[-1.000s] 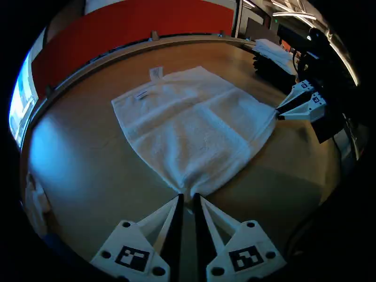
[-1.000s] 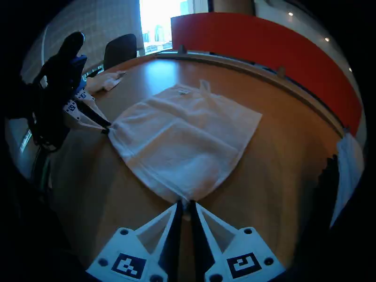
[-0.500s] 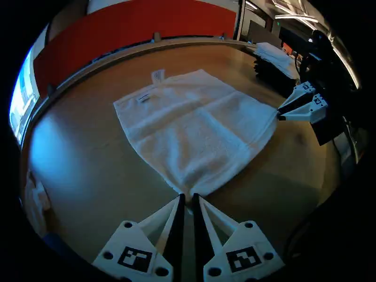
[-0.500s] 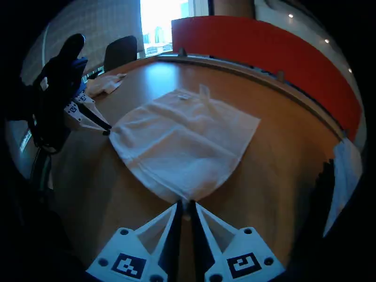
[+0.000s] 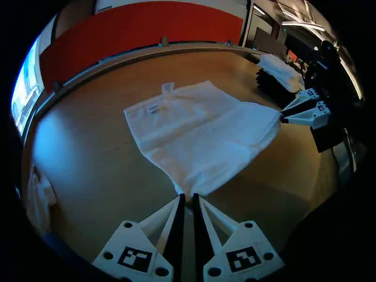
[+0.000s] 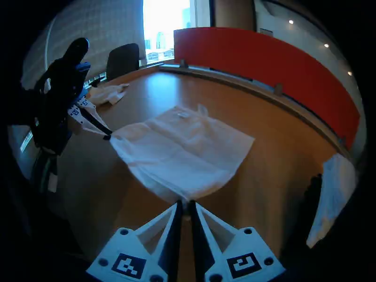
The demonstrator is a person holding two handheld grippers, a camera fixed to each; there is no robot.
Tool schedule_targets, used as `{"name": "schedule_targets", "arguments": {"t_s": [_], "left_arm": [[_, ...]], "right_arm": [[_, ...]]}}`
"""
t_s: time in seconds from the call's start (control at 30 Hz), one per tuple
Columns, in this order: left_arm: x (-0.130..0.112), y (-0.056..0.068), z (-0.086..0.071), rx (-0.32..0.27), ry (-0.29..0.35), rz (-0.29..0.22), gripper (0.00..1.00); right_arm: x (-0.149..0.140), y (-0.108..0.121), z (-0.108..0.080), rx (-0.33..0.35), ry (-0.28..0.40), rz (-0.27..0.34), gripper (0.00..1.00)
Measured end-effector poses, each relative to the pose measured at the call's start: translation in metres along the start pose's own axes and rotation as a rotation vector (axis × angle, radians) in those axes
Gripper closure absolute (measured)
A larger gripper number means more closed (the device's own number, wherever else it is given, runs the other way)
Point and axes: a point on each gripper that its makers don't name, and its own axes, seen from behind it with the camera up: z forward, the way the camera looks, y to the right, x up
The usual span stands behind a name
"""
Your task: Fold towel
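1. We are keeping the left gripper (image 5: 188, 198) and the right gripper (image 6: 184, 204) each clamped on a near corner of the towel (image 5: 202, 131).
2. We are lifting that edge off the table (image 5: 89, 150); the far half is lying flat ahead, so the fold is starting.

Office: meeting table (image 6: 282, 141), desk chair (image 6: 123, 58)

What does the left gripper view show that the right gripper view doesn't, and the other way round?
Left gripper view: the right claw off to one side, pinching a corner of the white towel, and ceiling strip lights. Right gripper view: the left claw pinching another corner, and an office chair behind. Shared: the white towel spread over the wooden table, and the red partition.
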Motion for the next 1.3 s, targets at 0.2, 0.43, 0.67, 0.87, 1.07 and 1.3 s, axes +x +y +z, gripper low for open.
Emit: {"name": "schedule_targets", "arguments": {"t_s": [0.2, 0.43, 0.67, 0.87, 1.07, 1.3], "left_arm": [[0.012, 0.002, -0.016, -0.001, 0.015, -0.017, 0.88], [0.023, 0.005, -0.034, -0.001, 0.025, -0.025, 0.88], [0.028, 0.011, -0.052, -0.013, 0.031, -0.045, 0.88], [0.027, 0.020, -0.065, -0.022, 0.027, -0.054, 0.88], [0.023, 0.025, -0.068, -0.032, 0.019, -0.059, 0.88], [0.027, 0.022, -0.065, -0.030, 0.026, -0.069, 0.88]], "right_arm": [[0.012, -0.002, -0.013, 0.000, 0.017, -0.002, 0.87], [0.021, -0.006, -0.027, 0.009, 0.023, -0.008, 0.87], [0.020, -0.012, -0.041, 0.026, 0.007, -0.012, 0.87], [0.022, -0.019, -0.054, 0.041, 0.000, -0.015, 0.87], [0.019, -0.020, -0.058, 0.045, -0.009, -0.009, 0.87], [0.022, -0.016, -0.055, 0.041, -0.009, -0.009, 0.87]]}}
